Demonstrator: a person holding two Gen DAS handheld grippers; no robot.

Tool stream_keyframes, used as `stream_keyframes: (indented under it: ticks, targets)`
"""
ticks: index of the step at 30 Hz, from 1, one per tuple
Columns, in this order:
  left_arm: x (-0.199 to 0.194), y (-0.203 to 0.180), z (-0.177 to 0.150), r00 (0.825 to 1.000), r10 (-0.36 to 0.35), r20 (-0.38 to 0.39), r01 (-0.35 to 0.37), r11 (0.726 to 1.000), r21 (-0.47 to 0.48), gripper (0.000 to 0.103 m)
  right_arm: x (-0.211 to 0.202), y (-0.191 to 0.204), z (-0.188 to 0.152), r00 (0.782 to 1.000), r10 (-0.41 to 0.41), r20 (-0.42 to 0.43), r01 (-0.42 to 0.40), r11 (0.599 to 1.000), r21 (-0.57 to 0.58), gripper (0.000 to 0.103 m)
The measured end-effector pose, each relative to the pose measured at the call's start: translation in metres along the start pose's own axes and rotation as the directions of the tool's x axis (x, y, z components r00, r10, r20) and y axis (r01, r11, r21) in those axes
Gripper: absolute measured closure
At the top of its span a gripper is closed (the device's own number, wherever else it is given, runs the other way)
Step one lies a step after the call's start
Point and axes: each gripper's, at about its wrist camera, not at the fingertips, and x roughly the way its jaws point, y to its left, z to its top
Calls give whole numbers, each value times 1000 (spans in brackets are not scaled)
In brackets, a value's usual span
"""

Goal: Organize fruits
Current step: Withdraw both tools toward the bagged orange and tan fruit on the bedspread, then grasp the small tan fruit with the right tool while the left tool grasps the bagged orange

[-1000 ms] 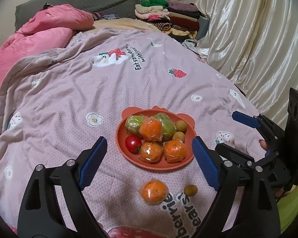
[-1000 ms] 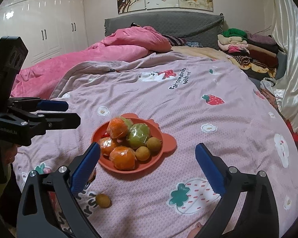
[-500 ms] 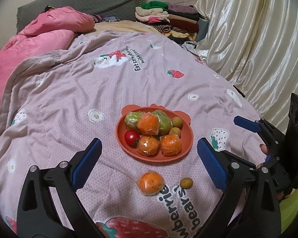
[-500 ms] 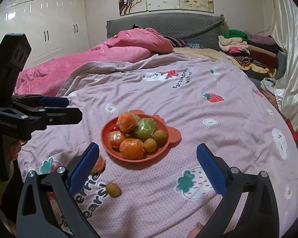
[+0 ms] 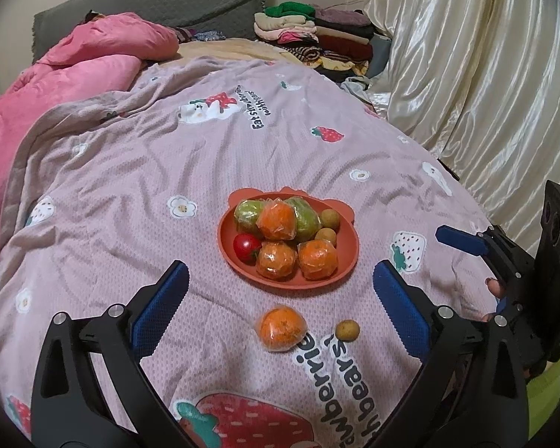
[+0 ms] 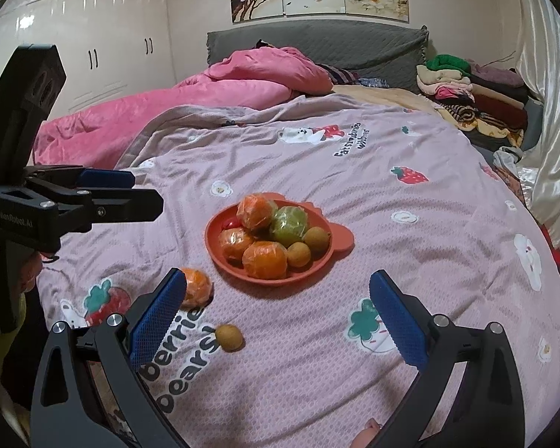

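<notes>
Left gripper (image 5: 280, 298): fingers (image 5: 160, 308) spread wide, nothing between them; held above the bed.
Right gripper (image 6: 278, 310): fingers (image 6: 397, 321) spread wide, nothing held.
Wrapped orange (image 5: 282, 328): lies loose on the blanket (image 5: 130, 186), just short of the plate, between the left fingers in that view.
Longan (image 5: 347, 330): loose on the blanket, just beside the wrapped orange, apart from it.
Plate (image 5: 227, 250): orange, on the blanket beyond both loose fruits; holds three wrapped oranges, green wrapped fruits, a tomato (image 5: 245, 247) and two longans.
Far end: pink duvet (image 6: 205, 100), folded clothes (image 6: 466, 93).
</notes>
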Motion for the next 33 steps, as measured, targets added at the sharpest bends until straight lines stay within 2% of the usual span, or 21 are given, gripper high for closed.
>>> stream_keyframes:
  ticks: [33]
  targets:
    - [10, 0, -29, 997, 14, -71, -13, 1000, 10, 10, 20, 28, -33, 992, 31, -122, -37, 998, -51, 5]
